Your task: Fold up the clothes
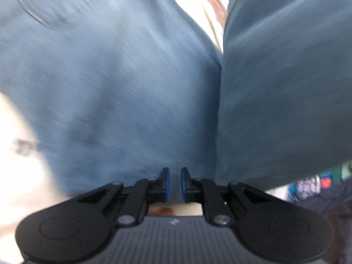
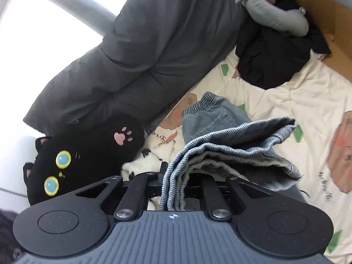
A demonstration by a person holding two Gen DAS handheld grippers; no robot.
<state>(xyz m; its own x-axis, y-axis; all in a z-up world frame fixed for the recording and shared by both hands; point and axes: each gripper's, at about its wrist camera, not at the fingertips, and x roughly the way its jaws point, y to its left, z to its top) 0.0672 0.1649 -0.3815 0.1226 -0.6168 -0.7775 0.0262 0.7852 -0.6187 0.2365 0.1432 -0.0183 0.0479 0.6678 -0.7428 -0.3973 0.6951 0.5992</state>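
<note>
The right gripper (image 2: 175,176) clenches bunched jeans (image 2: 220,145) at 6 o'clock over the bedsheet (image 2: 286,101), the left gripper (image 1: 175,184) slightly parted, gripping nothing: lay them flat, smoothing.

I am working over a bed whose cream sheet (image 2: 292,96) is printed with green shapes and brownish cartoon figures. Along its far edge leans a long dark grey padded cushion (image 2: 140,50), with a black cat plush (image 2: 88,151) at its near end. Behind them a pale rail (image 2: 72,4) crosses bright, washed-out daylight. At the far right corner sits a brown cardboard box (image 2: 330,28), with a grey stuffed toy (image 2: 270,11) beside it.
</note>
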